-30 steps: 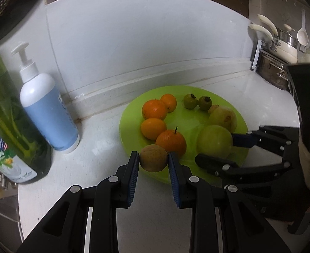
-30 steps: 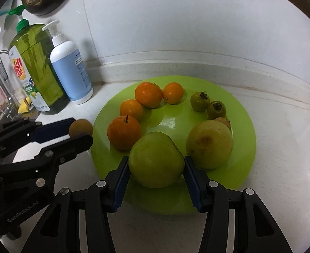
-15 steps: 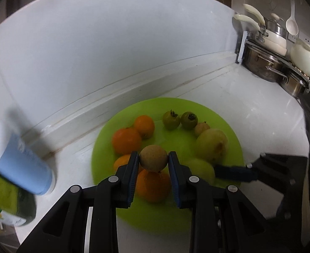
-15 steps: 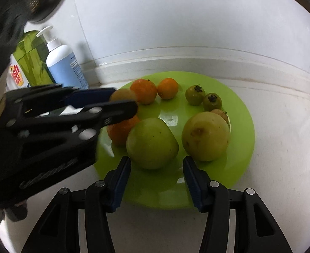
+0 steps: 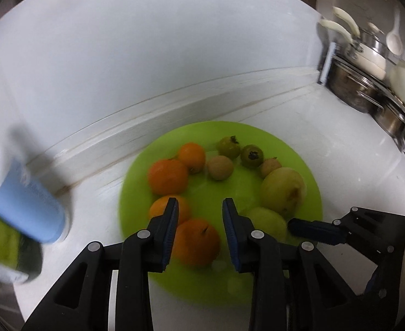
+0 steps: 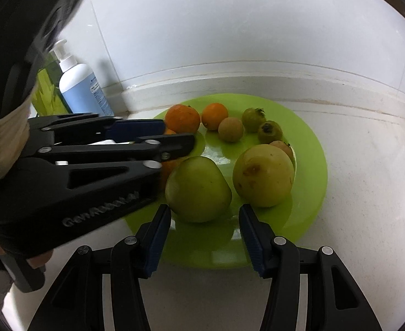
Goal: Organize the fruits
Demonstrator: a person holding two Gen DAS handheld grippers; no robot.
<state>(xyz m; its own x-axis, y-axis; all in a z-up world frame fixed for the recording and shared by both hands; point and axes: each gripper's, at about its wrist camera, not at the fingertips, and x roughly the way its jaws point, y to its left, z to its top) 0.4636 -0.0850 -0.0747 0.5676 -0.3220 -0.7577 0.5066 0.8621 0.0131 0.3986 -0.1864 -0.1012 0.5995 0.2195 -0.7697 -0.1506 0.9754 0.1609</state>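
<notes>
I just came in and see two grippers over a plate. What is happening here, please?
A person is sorting fruit on a green plate with a gripper in each hand. The left gripper is open and empty above the oranges; a small brown fruit lies on the plate ahead of it. The right gripper is open too, its fingers just short of a large green fruit that rests on the plate.

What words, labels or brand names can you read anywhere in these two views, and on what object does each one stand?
"GenRobot.AI": embossed on the left gripper body, partly blurred.
Blue pump bottle: label print too small to read.
Green bottle: mostly hidden, no readable text.
</notes>
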